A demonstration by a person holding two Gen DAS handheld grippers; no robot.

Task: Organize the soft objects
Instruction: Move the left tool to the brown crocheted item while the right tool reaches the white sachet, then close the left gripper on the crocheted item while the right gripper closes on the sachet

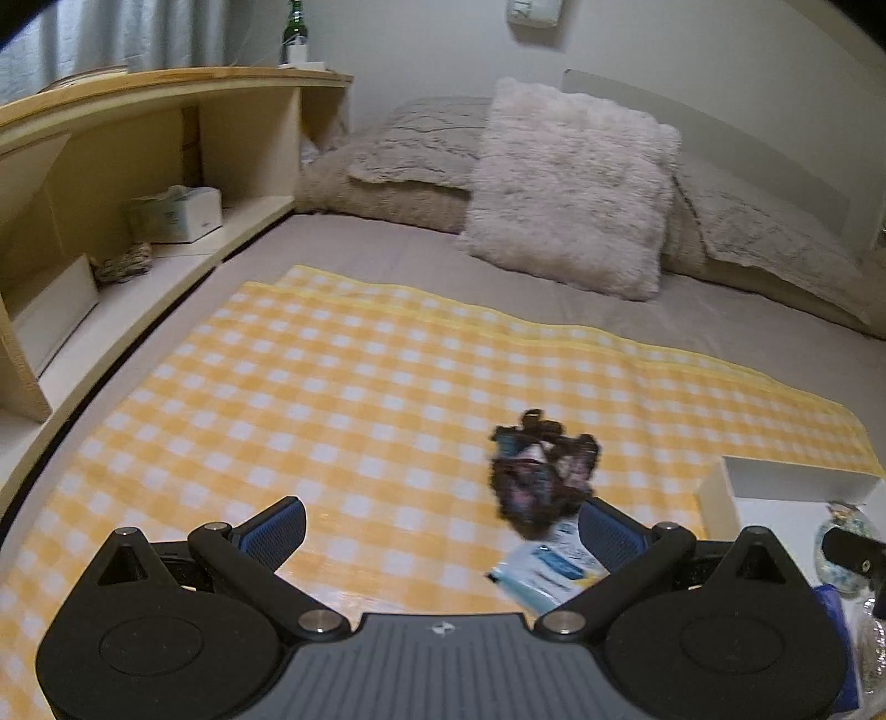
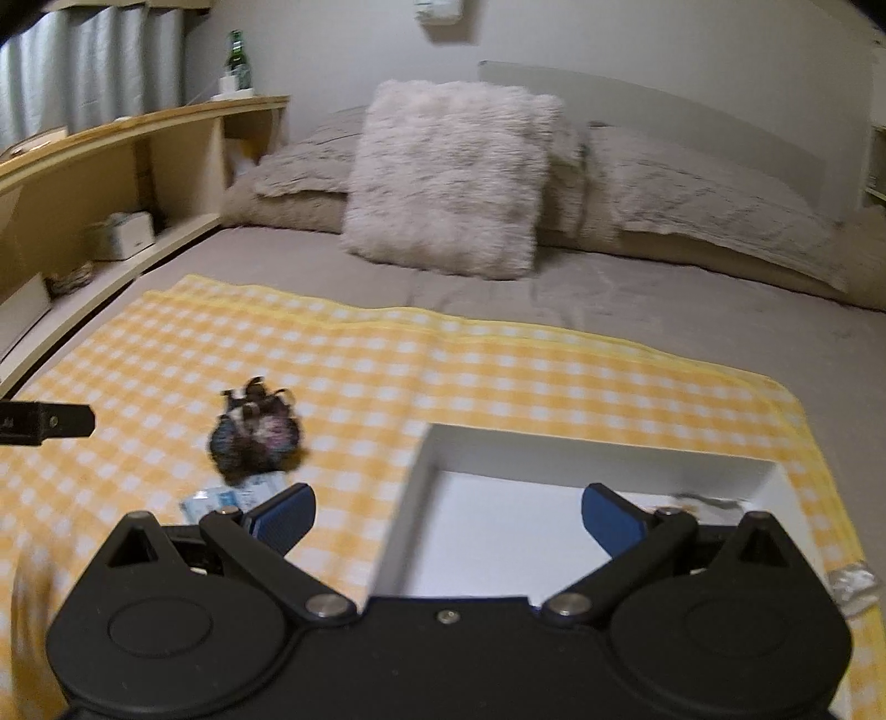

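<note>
At the far left a wooden shelf unit runs along the bed, holding a tissue box whose print is too small to read, with a green bottle on top. The left gripper hangs over the yellow checked cloth with its jaws spread wide and nothing between them. The dark patterned soft bundle lies on the cloth just ahead of its right finger, touching or overlapping a blue-and-white packet beside that finger; the packet's lettering is blurred and cannot be read. Further right, the white box sits on the cloth, and the right gripper hovers over its near-left corner, jaws likewise wide apart and empty, with the bundle well off to its left. Only the right wrist view shows the box's pale floor; only the left wrist view shows a glassy, speckled item at the box's right side. A fluffy cushion leans against the pillows behind.
</note>
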